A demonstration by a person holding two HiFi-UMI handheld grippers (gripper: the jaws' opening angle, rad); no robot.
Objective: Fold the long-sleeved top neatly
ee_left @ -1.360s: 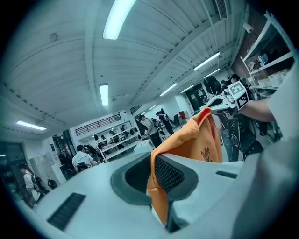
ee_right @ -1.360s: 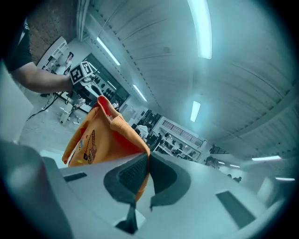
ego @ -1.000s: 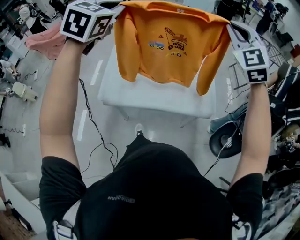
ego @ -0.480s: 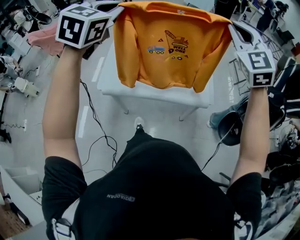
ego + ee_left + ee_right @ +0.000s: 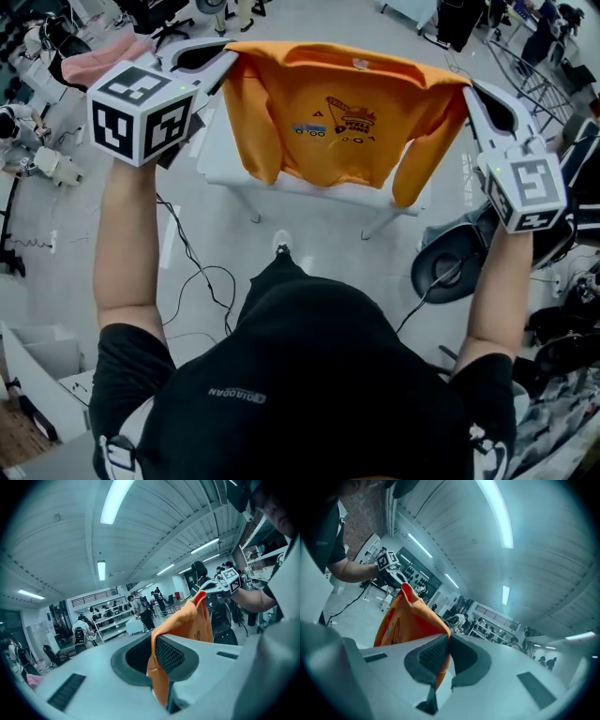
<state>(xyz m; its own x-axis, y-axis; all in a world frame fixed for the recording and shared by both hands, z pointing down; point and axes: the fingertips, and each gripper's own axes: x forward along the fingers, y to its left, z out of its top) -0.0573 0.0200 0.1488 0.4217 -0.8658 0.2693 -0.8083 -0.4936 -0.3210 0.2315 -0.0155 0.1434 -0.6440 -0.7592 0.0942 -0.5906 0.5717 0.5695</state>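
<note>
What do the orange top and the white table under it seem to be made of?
The orange top looks like soft matte knit fabric, probably cotton jersey: it drapes, wrinkles and has a ribbed edge. The white table looks smooth and hard, perhaps laminate or plastic; I cannot tell which.

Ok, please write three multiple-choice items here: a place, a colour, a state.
1. Where is the top? A on a table; B hanging between left gripper and right gripper; C on the floor.
2. Its colour? A orange; B green; C white.
3. The left gripper's jaws? A wide open; B shut on the top; C shut, empty.
1 B: each gripper holds a shoulder up. 2 A: the fabric is orange. 3 B: orange fabric sits pinched between the pads.
</note>
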